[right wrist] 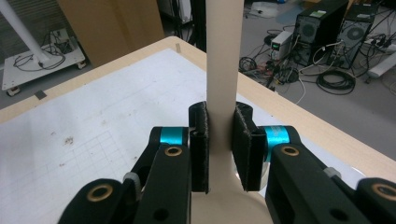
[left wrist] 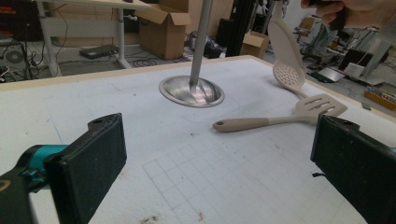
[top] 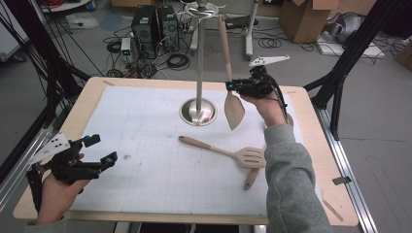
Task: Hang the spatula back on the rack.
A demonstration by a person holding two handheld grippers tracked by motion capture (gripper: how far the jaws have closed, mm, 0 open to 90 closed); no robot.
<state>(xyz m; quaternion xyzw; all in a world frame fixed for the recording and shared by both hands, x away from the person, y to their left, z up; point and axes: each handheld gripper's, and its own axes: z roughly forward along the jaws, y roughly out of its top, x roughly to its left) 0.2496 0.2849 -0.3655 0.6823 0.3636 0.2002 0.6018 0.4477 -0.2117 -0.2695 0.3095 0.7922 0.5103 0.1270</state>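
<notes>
While clamped on the spatula (top: 232, 92) by the handle, right gripper (top: 241, 86) beside the stand (top: 199, 63), right of its pole; long axis upright, blade down, handle tip toward the hooks. Left gripper (top: 92, 154) far off, jaws wide, empty.

The table (top: 311, 160) is a light wooden top, covered almost edge to edge by a white gridded mat (top: 145, 145). A steel stand (top: 197, 110) rests on the mat on a round base, its pole upright, left of the right fingers (top: 232, 86) and well beyond the left fingers (top: 109, 158). A slotted turner (top: 228, 151) lies flat below the right fingers, handle pointing toward the stand. A skimmer (left wrist: 288, 70) lies crossed beneath the turner's head, touching it. Small dark specks mark the mat just right of the left fingers.
</notes>
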